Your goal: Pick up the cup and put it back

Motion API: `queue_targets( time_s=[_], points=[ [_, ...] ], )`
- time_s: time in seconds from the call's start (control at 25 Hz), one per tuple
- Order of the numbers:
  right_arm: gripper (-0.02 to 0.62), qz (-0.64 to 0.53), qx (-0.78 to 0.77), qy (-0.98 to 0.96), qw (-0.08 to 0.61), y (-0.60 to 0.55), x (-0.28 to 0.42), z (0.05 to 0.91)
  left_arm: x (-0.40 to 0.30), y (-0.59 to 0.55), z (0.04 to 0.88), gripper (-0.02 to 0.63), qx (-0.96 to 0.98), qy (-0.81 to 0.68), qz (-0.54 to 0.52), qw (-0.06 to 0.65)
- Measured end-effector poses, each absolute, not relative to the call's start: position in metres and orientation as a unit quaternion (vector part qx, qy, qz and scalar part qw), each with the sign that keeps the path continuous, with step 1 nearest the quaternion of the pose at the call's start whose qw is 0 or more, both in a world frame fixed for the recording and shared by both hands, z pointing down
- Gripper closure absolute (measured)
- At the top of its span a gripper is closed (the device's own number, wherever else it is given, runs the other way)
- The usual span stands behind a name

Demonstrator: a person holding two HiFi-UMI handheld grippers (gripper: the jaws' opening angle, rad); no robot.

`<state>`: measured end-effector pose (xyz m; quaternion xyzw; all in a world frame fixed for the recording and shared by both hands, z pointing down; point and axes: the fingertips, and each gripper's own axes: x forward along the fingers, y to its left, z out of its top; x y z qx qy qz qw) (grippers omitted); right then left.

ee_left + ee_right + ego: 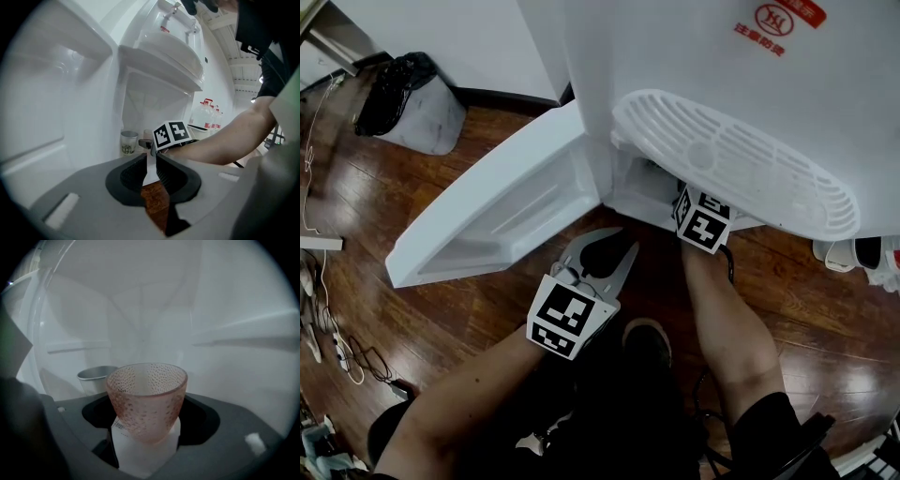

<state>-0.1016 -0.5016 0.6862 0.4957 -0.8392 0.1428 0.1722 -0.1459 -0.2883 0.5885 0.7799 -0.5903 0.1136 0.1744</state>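
A pink dimpled cup (pixel 146 394) stands upright on the white floor of the water dispenser's lower cabinet (pixel 642 187). My right gripper (pixel 146 420) reaches into that cabinet with its jaws wide on either side of the cup; a thin strip of white shows between the cup's base and each jaw. In the head view only its marker cube (pixel 703 217) shows under the drip tray. My left gripper (pixel 619 239) hovers low in front of the cabinet, jaws together on nothing. From there I see a printed glass cup (pixel 129 142) at the cabinet's left.
A metal cup (pixel 96 376) stands behind and left of the pink one. The cabinet door (pixel 497 202) hangs open to the left. The white drip tray (pixel 741 159) juts out overhead. A black bag on a grey bin (pixel 408 94) sits far left, cables (pixel 328 328) beside it.
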Motion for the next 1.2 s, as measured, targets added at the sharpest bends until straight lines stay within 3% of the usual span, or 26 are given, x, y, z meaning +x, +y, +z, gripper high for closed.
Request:
queue_targets(
  time_s=[0.52,0.8,1.2],
  points=[
    [0.219,0.201,0.430,-0.859,0.191,-0.400,-0.082,0.639,-0.139,-0.266,0.556,0.566,0.765,-0.613,0.103,0.166],
    [0.219,0.221,0.383,-0.879,0.179,-0.349,-0.066,0.595,-0.134,-0.251,0.528,0.566,0.765,-0.615,0.141,0.126],
    [0.219,0.209,0.307,-0.915,0.154,-0.297,-0.036,0.489,-0.112,-0.234,0.411,0.547,0.813,-0.558,0.138,0.093]
  ],
)
